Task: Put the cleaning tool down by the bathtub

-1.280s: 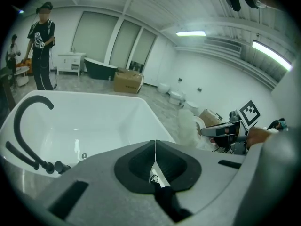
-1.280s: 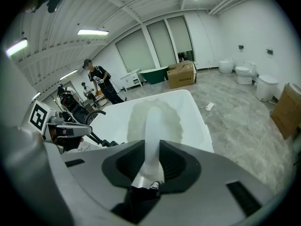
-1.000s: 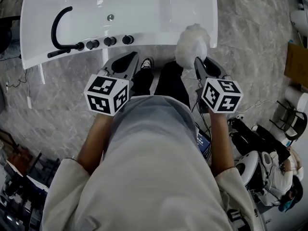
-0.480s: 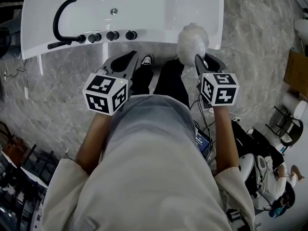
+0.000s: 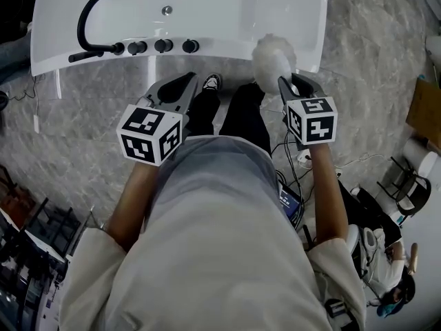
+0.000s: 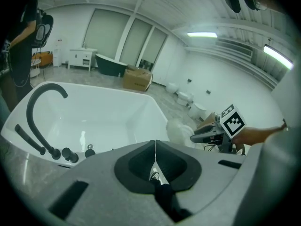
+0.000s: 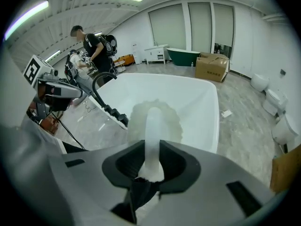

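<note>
Currently the right gripper [image 7: 150, 150] has its fingers pinching the cleaning tool [image 7: 151, 119] by the handle. The fluffy head hangs over the bathtub [image 5: 220, 9] near edge, likely ready for lowering. The left gripper [image 6: 154, 152] idles aside, fingers pressed together and empty.

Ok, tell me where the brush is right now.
Head view, right side: the brush is clamped in the right gripper, with its fluffy white head over the bathtub's near rim, right of the knobs.
</note>
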A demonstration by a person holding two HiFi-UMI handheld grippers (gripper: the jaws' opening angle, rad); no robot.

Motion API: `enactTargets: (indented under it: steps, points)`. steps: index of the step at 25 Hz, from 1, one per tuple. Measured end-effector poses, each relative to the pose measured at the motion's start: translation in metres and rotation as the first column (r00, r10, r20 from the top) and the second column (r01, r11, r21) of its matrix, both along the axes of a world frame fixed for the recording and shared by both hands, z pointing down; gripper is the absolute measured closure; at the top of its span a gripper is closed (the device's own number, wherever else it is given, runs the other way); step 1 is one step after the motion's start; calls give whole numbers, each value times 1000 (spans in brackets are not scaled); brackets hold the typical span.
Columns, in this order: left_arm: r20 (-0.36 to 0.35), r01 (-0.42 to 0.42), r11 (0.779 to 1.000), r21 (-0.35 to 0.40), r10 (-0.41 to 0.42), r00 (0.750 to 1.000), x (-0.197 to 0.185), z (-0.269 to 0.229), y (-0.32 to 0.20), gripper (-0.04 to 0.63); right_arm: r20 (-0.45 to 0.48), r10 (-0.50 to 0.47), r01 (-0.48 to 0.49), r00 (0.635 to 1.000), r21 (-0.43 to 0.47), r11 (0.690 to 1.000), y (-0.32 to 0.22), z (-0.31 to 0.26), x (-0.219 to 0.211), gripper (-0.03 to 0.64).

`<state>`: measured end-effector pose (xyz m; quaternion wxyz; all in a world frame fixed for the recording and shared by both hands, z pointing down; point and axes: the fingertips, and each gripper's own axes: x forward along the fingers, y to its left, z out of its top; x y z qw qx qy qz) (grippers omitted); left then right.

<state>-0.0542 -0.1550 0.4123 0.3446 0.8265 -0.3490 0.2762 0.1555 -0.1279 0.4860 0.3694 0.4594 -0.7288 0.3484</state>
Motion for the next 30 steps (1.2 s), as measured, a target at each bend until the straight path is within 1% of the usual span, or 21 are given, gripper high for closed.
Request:
enactTargets:
  steps: [11,14,19,30]
  points:
    - [12,25,999,-20,-25,1000,-4,7,0,586,-39,-126,124,991,-49,991,-9,22,3,529]
    - [16,40,999,-26,-39,999,-8,8,0,586,-46,-177,173,983,-74,982,-9,29,-1,529]
    - [24,52,998,-39,-51,998,-14,14,2,586,-75,-243,237,967,-84,968,-15,39,-5,529]
    - [35,77,996,-53,-75,997,-21,16,0,586,-123,-359,348,925,-105,932,-29,53,-13,529]
